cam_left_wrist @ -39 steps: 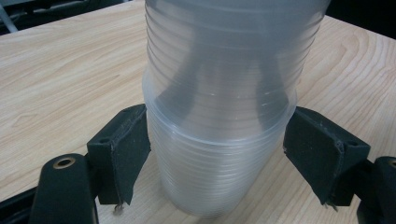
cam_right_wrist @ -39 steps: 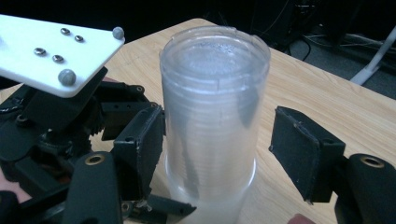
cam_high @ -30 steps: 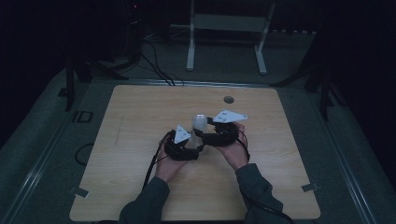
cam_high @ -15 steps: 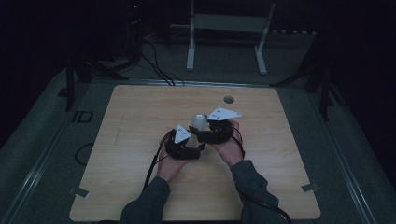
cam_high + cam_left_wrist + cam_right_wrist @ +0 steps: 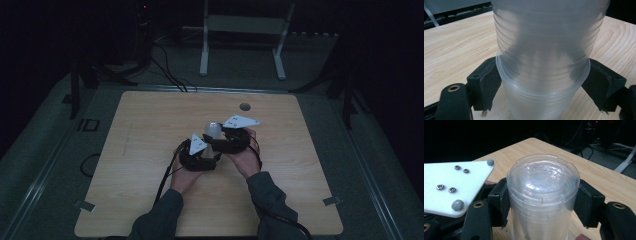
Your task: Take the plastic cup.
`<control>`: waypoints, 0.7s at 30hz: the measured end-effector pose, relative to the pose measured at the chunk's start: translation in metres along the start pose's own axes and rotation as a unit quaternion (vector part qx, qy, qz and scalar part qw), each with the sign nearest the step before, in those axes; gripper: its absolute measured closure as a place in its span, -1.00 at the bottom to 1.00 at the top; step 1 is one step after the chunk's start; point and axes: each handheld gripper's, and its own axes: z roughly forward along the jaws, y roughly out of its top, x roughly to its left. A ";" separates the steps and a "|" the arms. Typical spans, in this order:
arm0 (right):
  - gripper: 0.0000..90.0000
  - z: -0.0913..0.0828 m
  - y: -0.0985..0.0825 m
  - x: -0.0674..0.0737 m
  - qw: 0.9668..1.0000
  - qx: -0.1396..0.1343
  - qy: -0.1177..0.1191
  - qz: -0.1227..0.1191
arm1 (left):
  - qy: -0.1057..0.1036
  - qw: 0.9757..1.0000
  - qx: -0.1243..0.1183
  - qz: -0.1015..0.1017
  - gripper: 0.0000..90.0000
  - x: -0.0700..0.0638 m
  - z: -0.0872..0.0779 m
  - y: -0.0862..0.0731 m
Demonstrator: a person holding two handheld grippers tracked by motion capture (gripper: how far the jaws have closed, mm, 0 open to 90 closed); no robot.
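A stack of clear plastic cups [image 5: 213, 130] stands upside down near the middle of the wooden table [image 5: 140, 130]. The left gripper [image 5: 541, 85] clamps the lower part — both jaws pressed against the ribbed wall. The right gripper [image 5: 541, 202] clamps the upper part, jaws against the top cup just below its base — closed bottom up.
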 end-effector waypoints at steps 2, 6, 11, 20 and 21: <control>-0.17 0.000 0.000 -0.001 1.000 0.000 0.000 0.000 | 0.001 1.000 0.000 0.001 -0.56 -0.001 0.000 0.000; -0.17 -0.001 0.000 -0.001 1.000 0.000 0.000 0.001 | 0.002 1.000 -0.001 0.002 -0.55 -0.001 0.000 0.000; -0.17 -0.002 0.003 -0.001 1.000 -0.009 0.002 0.004 | 0.002 1.000 -0.001 0.001 -0.55 -0.001 0.000 0.000; -0.17 -0.005 0.007 -0.001 1.000 -0.015 0.003 0.003 | 0.003 1.000 -0.001 0.000 -0.56 -0.001 0.000 0.000; -0.16 -0.007 0.009 0.000 1.000 -0.020 0.004 0.005 | 0.004 1.000 -0.001 -0.001 -0.56 -0.002 0.000 0.000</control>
